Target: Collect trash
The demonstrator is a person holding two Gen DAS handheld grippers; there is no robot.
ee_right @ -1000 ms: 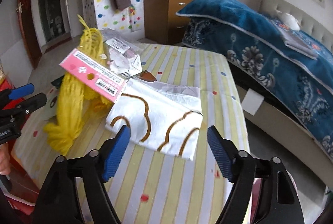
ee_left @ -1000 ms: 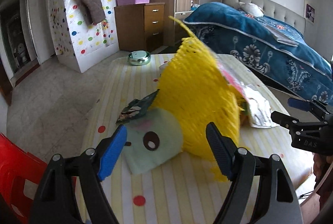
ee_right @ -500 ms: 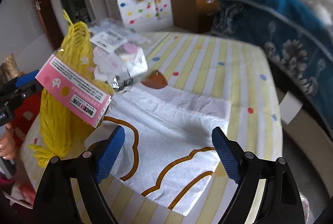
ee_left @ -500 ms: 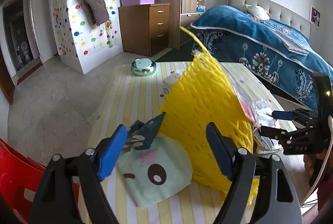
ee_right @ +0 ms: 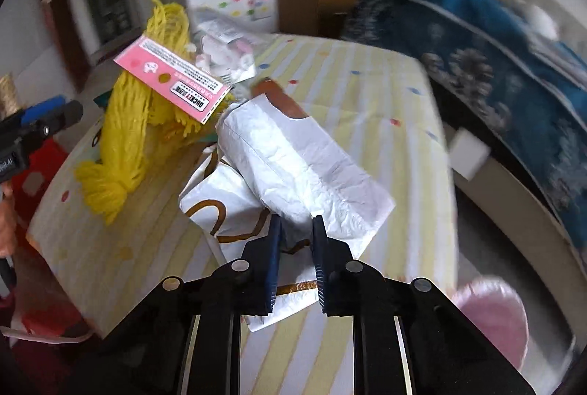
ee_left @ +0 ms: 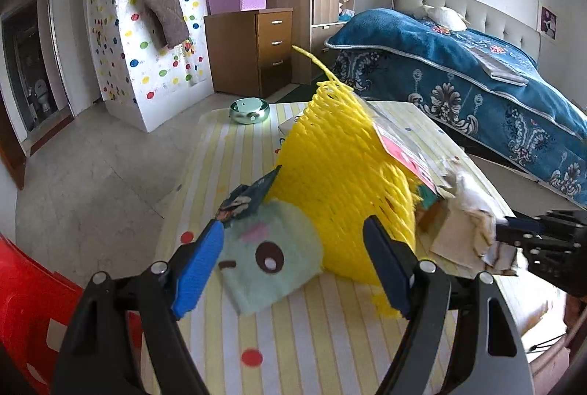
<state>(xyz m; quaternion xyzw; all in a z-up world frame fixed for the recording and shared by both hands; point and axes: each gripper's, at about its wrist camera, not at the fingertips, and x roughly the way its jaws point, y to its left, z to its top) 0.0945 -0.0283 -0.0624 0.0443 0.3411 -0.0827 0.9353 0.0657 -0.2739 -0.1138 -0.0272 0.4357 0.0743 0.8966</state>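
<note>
Yellow-striped table with coloured dots (ee_right: pixel 385 108) fills the middle of the room; the trash is piled on its near-left part. Biggest piece: yellow plastic mesh net bag (ee_left: pixel 341 174) with a pink printed card label (ee_right: pixel 172 79), left of the rest. Next, crumpled white plastic bag with brown curved lines (ee_right: pixel 293 160), right of the net. Right gripper (ee_right: pixel 296 233) has just closed and is pinched on the near edge of that bag, which bunches up between the pads. Left gripper (ee_left: pixel 293 263) is spread wide, holding nothing, hovering over a pale green round paper face with a dark eye (ee_left: pixel 268 255). Step: grabbing the white bag. Next probably lift it clear without dragging the net. Right view is motion-blurred; no bin identifiable, pink round thing at bottom right unclear.
</note>
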